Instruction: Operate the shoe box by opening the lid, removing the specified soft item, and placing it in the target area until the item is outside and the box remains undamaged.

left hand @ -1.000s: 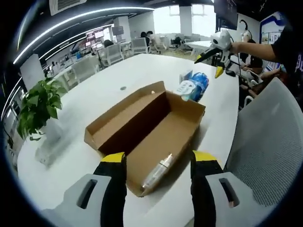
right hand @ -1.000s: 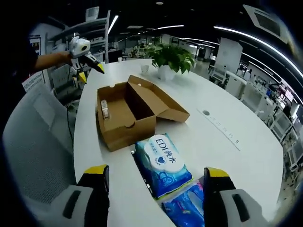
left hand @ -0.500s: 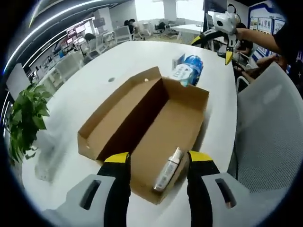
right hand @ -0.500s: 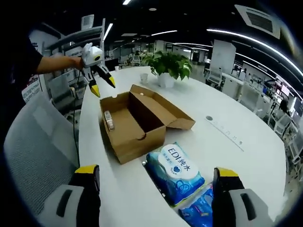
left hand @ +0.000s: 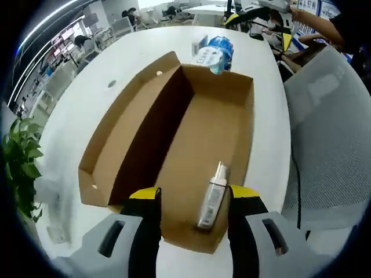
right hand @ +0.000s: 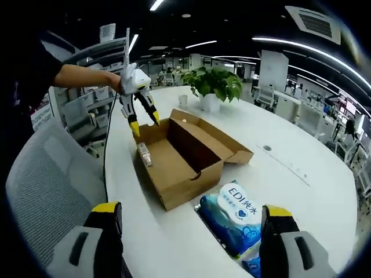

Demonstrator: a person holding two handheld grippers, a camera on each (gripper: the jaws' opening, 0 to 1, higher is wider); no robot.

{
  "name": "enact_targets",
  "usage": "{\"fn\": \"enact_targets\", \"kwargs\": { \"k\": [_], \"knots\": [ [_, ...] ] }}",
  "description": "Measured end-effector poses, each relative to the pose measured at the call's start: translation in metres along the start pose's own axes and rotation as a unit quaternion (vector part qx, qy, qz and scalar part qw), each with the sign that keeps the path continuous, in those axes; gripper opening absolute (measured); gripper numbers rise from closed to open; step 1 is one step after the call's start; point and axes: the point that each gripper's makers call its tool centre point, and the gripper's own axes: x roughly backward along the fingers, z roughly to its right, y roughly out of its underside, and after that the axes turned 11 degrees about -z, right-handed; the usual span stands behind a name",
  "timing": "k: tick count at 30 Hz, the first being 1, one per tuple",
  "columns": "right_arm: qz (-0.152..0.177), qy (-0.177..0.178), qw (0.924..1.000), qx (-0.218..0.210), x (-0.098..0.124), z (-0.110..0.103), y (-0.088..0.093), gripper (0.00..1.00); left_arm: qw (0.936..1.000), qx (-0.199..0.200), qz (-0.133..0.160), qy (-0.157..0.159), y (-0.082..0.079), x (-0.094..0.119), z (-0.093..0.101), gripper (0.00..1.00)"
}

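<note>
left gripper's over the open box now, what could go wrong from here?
1. The small pale plastic-wrapped item lies against the near end wall of the open brown cardboard shoe box; the open left gripper may catch that wall and tear or drag the box.
2. The wrapper looks slick; a shallow pinch could slip.
3. The blue-and-white wet-wipe packs lie just beyond the box's far end, crowding any placement there.

Brown shoe box (left hand: 174,133), blue-white tissue pack (right hand: 235,214), yellow-tipped left claw (right hand: 144,120)

Potted plant (right hand: 215,87) beyond grey chair (right hand: 46,185).
</note>
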Motion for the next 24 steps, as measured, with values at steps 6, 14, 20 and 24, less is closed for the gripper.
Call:
{"fn": "enact_targets", "kwargs": {
  "k": [6, 14, 20, 24],
  "knots": [
    [0.003, -0.001, 1.0000, 0.000, -0.002, -0.010, -0.002, 0.99, 0.9980, -0.043, -0.040, 0.023, 0.004, -0.016, 0.005, 0.42],
    [0.010, -0.003, 0.9999, -0.002, -0.004, -0.020, -0.007, 0.99, 0.9935, -0.074, -0.075, 0.044, 0.007, -0.036, 0.007, 0.40],
    [0.018, -0.003, 0.9997, -0.015, -0.004, -0.023, -0.008, 0.99, 0.9905, -0.092, -0.086, 0.054, 0.010, -0.049, 0.003, 0.38],
    [0.021, -0.001, 0.9995, -0.023, -0.005, -0.025, -0.007, 0.99, 0.9879, -0.108, -0.098, 0.054, 0.012, -0.057, 0.003, 0.38]
  ]
}}
